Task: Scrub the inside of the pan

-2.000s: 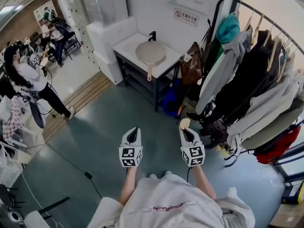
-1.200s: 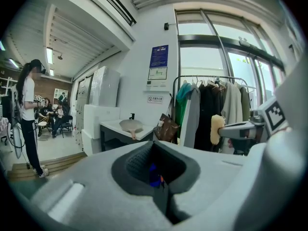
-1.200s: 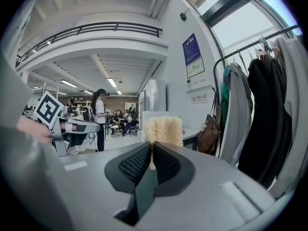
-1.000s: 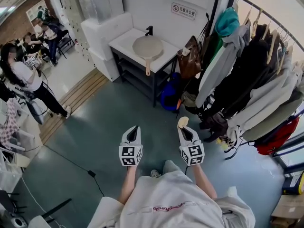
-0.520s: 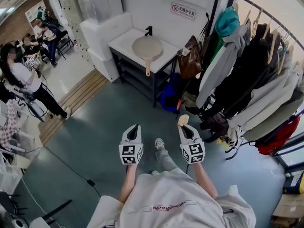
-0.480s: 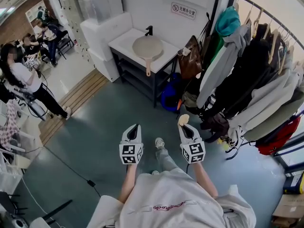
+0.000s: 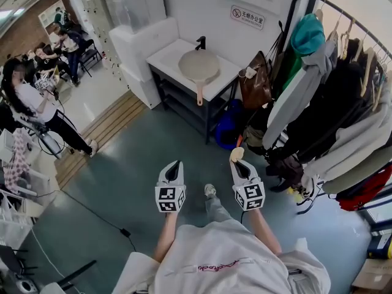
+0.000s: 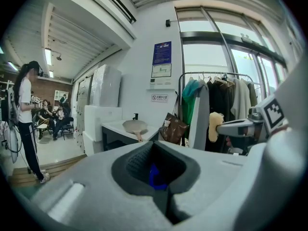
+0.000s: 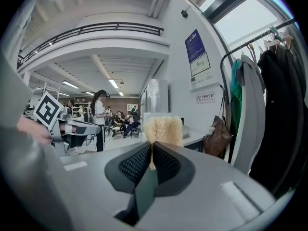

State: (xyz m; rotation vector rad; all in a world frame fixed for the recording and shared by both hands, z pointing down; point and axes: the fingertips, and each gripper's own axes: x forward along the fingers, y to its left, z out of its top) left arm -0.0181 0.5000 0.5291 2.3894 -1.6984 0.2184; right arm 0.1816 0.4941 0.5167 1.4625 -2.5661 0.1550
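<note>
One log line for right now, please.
stage: pre-scrub | right claw: shut on scrub pad | left claw: shut, empty | pan: on table, untouched

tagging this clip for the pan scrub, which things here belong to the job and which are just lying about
For the job: pan, on the white table; yellow sponge, clamped in the right gripper; left gripper, shut and empty.

Lying about: brown bag; hanging clothes; blue bag on the floor.
</note>
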